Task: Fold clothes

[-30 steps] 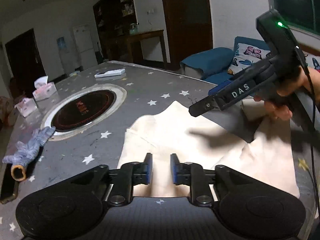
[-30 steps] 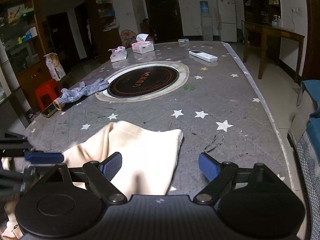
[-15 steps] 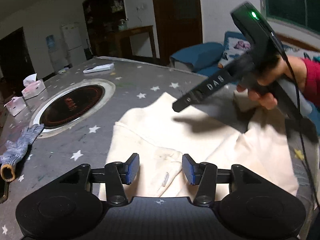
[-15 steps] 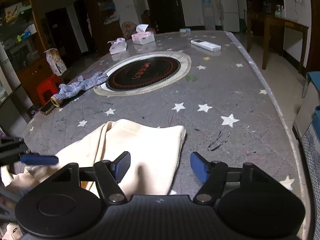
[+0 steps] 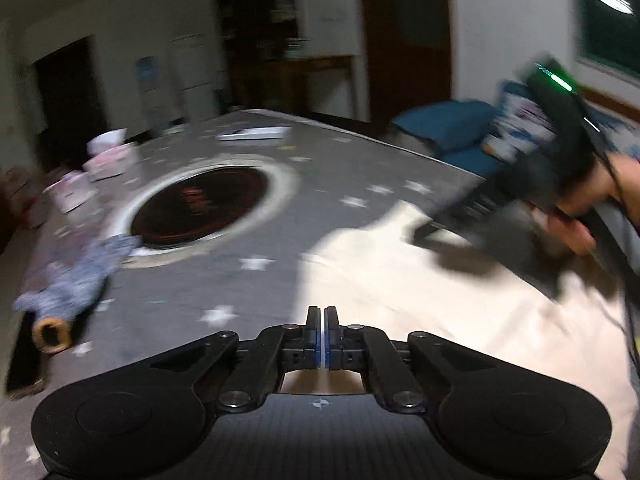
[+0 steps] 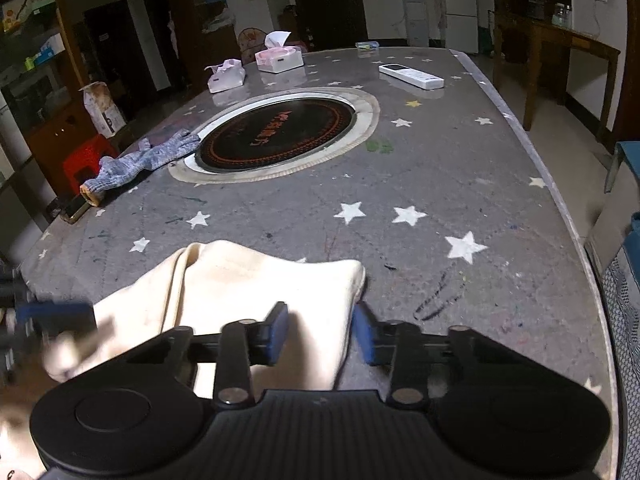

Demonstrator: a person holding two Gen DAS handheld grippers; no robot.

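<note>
Each handheld gripper is matte black: a ribbed base flanked by two round housings, with jointed linkage arms pinned by silver screws. The left gripper (image 5: 323,336) and right gripper (image 6: 322,330) carry blue-padded fingers (image 6: 278,330). At three o'clock in the left view, a green light glows on the right handle, a black cable trailing.

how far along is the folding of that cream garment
Early stage. Done: the cream garment lies partly doubled on the starred table. In hand: the left gripper is shut at its near edge; the right gripper, just closing, straddles a corner. Left: the folds themselves.
</note>
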